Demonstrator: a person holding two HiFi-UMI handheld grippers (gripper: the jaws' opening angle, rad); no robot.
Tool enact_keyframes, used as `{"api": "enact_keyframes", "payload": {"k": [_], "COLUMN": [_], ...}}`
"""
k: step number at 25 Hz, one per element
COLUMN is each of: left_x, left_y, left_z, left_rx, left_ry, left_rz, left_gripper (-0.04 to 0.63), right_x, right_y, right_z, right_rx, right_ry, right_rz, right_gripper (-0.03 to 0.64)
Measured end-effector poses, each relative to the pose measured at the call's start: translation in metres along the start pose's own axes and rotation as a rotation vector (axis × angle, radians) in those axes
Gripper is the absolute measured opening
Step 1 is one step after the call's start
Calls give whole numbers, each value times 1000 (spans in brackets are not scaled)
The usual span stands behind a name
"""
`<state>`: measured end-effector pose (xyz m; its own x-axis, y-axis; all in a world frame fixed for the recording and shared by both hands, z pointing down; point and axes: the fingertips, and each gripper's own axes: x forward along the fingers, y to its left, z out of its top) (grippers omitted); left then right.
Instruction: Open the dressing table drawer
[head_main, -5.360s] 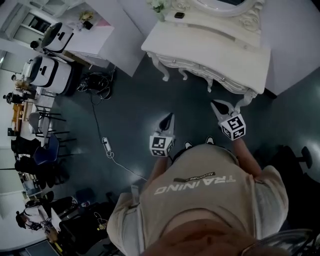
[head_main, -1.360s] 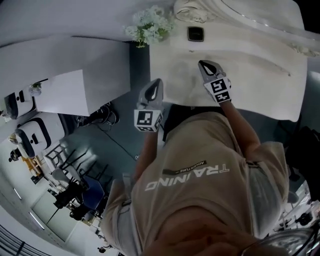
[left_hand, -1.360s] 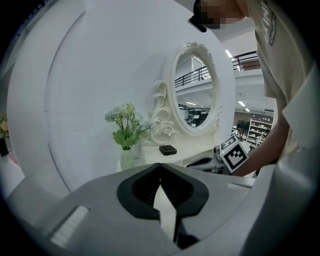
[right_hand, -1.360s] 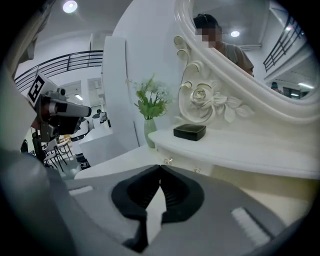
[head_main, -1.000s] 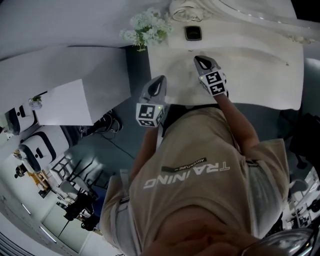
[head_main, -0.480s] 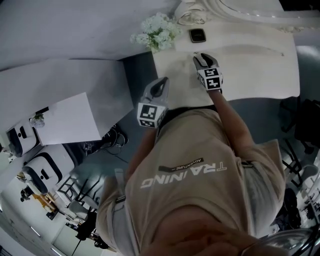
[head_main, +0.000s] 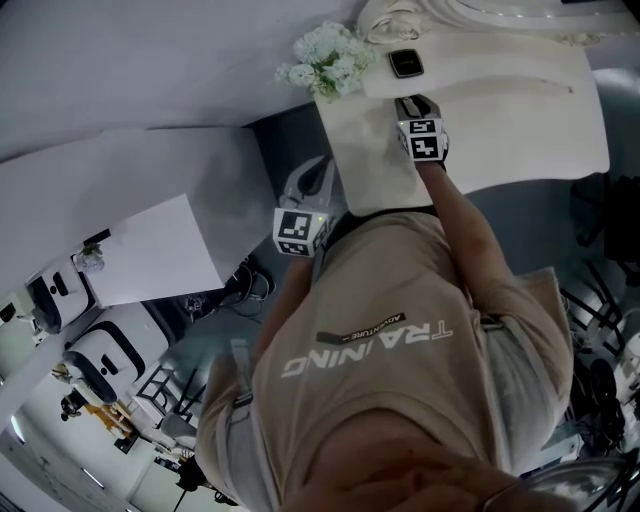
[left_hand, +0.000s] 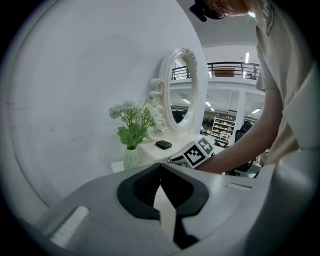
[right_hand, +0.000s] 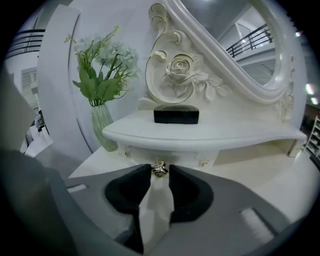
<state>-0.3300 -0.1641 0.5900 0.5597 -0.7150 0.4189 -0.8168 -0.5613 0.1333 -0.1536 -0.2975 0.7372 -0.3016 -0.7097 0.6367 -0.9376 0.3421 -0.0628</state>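
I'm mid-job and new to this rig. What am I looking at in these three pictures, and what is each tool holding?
There is no robot here: a person holds a hand-held gripper in each hand. The head view looks down from the person's head. The other two pictures come from cameras riding on each gripper.

The white dressing table has a small black box on its raised shelf, a vase of flowers beside that and a mirror behind.

The right hand-held gripper has its jaws closed on the gold drawer knob, and the drawer looks closed. The left hand-held gripper is held beside the table, jaws together and empty.
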Motion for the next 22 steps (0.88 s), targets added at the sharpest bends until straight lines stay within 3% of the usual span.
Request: {"api": "enact_keyframes", "payload": {"k": [1,10,22], "left_x": [-1,-16,-23], "left_y": [3,14,-10], "left_z": [0,5,-2], "left_rx": [3,7,-3], "left_ry": [-2,-25,-26], "left_rz": [2,24,9], "left_gripper": [8,8,8], "right_x": [0,-12,-41], "right_y": [1,8,12], "right_z": [0,-9,-35], "right_rx": [-5,-4,-8], "right_ry": [-1,13,30], "right_rz": [-6,-23,-1], "right_gripper": [106,104,104]}}
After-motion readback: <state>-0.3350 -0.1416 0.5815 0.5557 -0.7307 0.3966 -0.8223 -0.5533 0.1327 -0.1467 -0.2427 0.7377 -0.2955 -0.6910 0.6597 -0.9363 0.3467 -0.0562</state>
